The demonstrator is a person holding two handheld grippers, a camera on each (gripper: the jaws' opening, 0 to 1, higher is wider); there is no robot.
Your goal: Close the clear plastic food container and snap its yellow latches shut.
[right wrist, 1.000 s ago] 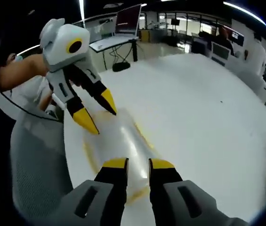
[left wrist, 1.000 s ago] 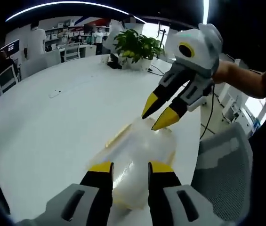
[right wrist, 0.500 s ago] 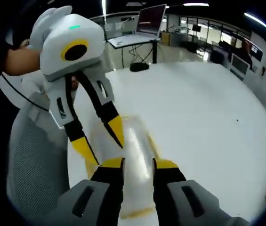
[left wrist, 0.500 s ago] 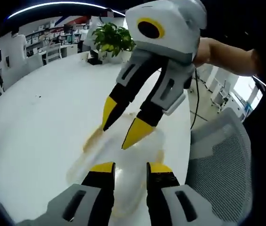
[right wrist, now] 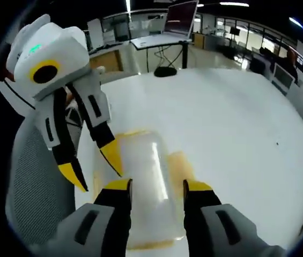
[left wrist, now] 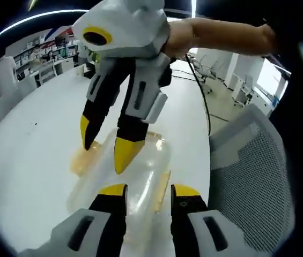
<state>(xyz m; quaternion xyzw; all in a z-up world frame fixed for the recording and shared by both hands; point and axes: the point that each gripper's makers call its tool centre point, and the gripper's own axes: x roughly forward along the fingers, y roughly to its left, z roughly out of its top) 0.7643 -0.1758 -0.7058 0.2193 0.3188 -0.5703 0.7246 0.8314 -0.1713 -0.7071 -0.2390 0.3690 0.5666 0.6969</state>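
Since a second ago both grippers have closed in over the container [left wrist: 132,176], which lies on the white table [left wrist: 33,155] near its edge, by the mesh chair [left wrist: 253,176]. Judged: lid pressed down, latching stage.

Left gripper [left wrist: 148,193]: jaws parted, empty, straddling the near end. A yellow latch [left wrist: 81,159] at far left appears flipped out; not certain.

Right gripper [right wrist: 156,186]: jaws wide, empty, over the lid.

Contents: nothing seen through the clear plastic; glare hides much.
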